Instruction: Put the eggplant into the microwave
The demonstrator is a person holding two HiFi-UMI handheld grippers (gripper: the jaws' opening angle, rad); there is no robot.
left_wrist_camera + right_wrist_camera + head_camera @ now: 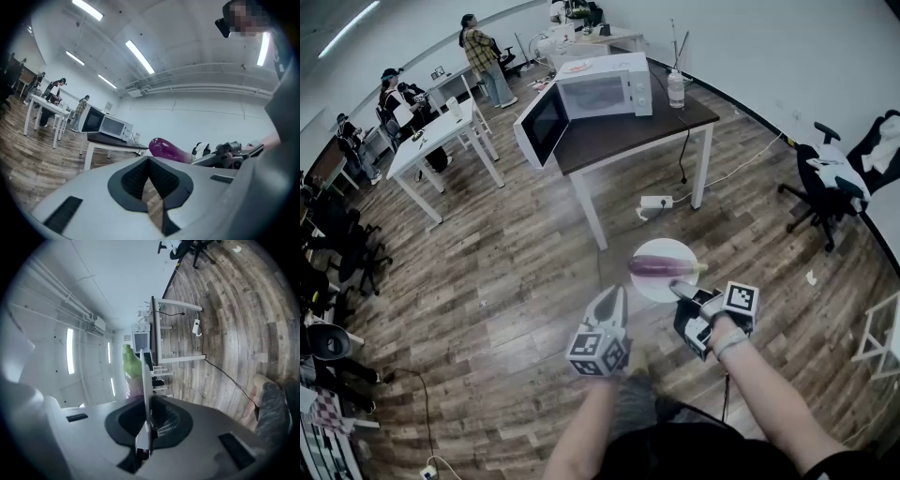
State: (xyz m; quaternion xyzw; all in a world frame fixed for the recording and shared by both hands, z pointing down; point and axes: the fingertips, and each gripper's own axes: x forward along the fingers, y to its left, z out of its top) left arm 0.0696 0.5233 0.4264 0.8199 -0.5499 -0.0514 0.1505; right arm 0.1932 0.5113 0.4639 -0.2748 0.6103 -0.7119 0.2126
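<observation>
A purple eggplant (659, 266) with a green stem lies across a white plate (654, 288) held in the air above the wooden floor. My right gripper (681, 290) is shut on the plate's near rim. In the right gripper view the plate (146, 380) runs edge-on between the pads, with the eggplant's green stem (131, 363) beside it. My left gripper (613, 300) is shut and empty, to the left of the plate; its view shows the eggplant (166, 149) just beyond its tips. The white microwave (602, 88) stands on a dark table (628, 131) ahead, its door (541, 125) swung open.
A clear bottle (676, 89) stands right of the microwave. A power strip (656, 202) and cables lie under the table. Black office chairs (827, 183) stand at the right. White desks (436, 141) and several people are at the far left.
</observation>
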